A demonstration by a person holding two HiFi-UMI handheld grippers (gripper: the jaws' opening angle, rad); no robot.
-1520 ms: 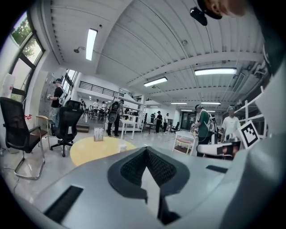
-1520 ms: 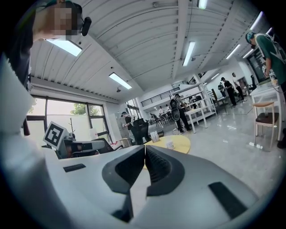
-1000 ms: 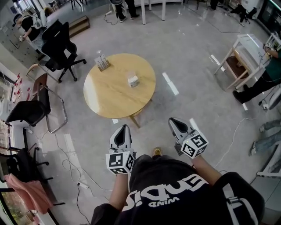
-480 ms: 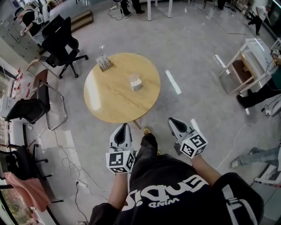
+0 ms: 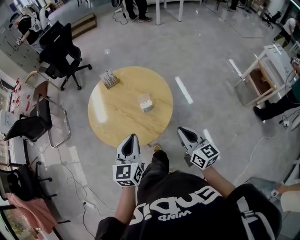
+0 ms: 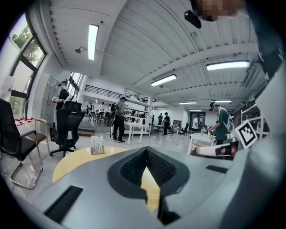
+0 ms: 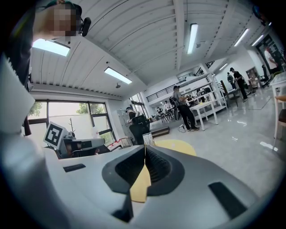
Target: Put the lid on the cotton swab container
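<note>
On the round yellow wooden table point(image 5: 110, 119) at twelve o'clock, the small clear swab container point(image 5: 146, 102) is waiting untouched, with the left gripper point(image 5: 131, 138) and right gripper point(image 5: 183, 132) closed and empty.

- Floor point(image 5: 206, 51): grey, glossy, w/ light glare; white strip point(image 5: 183, 89) on it just right of the table.
- Round wood table point(image 5: 117, 122) mid-room, pale yellow top.
- Black office chair point(image 5: 58, 49) upper left; black sled-base chair point(image 5: 35, 126) at left edge.
- White tables point(image 5: 168, 8) at top; white & wood bench point(image 5: 265, 70) at right.
- Cables point(image 5: 70, 180) on floor, lower left.
- Ceiling point(image 6: 147, 36) white, ribbed, w/ strip lights point(image 6: 93, 41); big windows point(image 7: 67, 114), trees outside.
</note>
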